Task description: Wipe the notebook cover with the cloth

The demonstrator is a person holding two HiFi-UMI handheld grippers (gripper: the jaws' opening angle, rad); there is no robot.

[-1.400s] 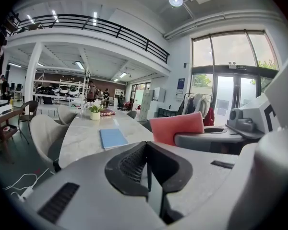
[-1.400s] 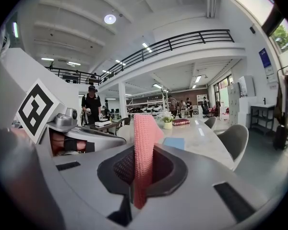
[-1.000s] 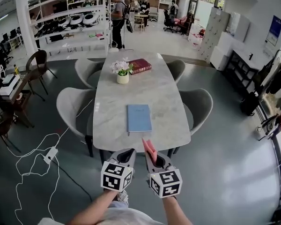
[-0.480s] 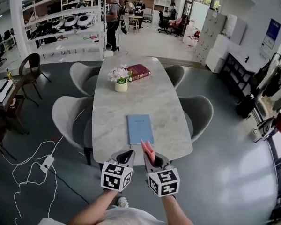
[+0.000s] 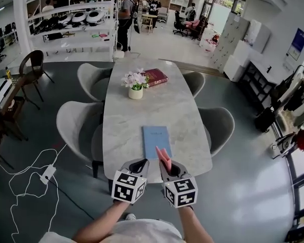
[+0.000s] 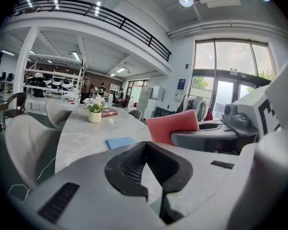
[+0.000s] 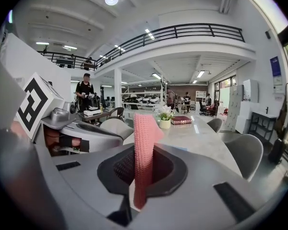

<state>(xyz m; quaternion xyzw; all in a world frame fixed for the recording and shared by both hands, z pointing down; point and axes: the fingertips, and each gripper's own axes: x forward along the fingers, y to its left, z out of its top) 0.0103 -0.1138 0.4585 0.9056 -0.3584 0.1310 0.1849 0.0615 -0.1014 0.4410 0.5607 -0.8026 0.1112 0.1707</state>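
blue notebook (image 5: 157, 141) flat on marble table (image 5: 124, 130), long axis pointing away from the person | pink cloth (image 5: 163, 158) upright, clamped in right gripper (image 5: 165, 164), just before notebook's near edge | left gripper (image 5: 140, 163) jaws together, empty

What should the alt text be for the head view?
Seen from above, the right gripper holds a pink cloth upright at the near edge of a marble table, close to a blue notebook lying flat on it. The left gripper is beside it, shut and empty. A flower pot and a red book sit at the far end.
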